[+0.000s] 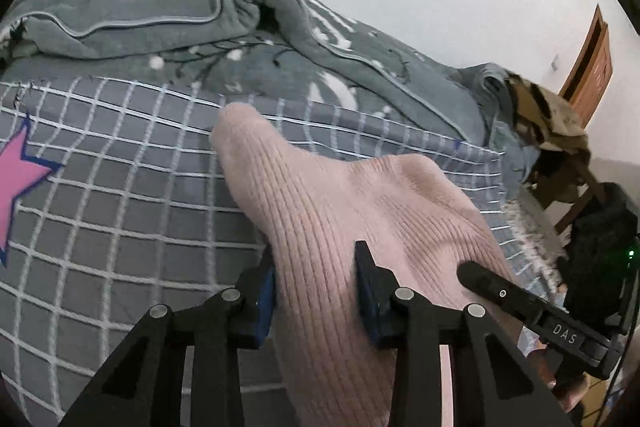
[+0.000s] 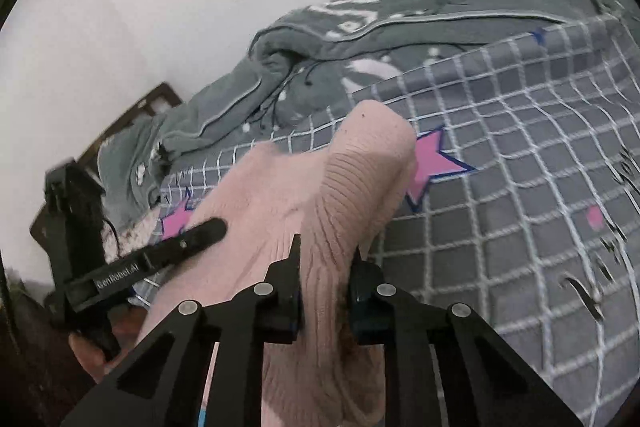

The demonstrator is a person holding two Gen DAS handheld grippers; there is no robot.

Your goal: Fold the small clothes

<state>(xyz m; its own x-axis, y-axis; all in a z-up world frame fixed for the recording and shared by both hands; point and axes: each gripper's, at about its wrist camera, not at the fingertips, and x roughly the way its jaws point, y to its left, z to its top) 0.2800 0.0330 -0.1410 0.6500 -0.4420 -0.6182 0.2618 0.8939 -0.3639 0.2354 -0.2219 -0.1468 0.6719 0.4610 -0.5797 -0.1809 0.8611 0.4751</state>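
Note:
A pink ribbed knit garment [image 1: 320, 187] hangs lifted off the bed, held at two places along one edge. My left gripper [image 1: 316, 259] is shut on a thick bunch of it, the cloth filling the gap between the blue pads. In the right wrist view the same garment [image 2: 280, 195] rises in a fold from my right gripper [image 2: 326, 255], whose fingers pinch it tightly. Each view also shows the other gripper: the right one [image 1: 520, 303] at the garment's right side, the left one [image 2: 160, 255] at its left. The garment's lower part is hidden below both grippers.
Under the garment lies a grey checked bed sheet [image 1: 120, 207] with pink stars [image 2: 436, 163]. A rumpled grey blanket [image 1: 160, 19] is heaped along the far side by the white wall. A chair with piled clothes [image 1: 552, 131] and a wooden door [image 1: 592, 63] stand beyond the bed's end.

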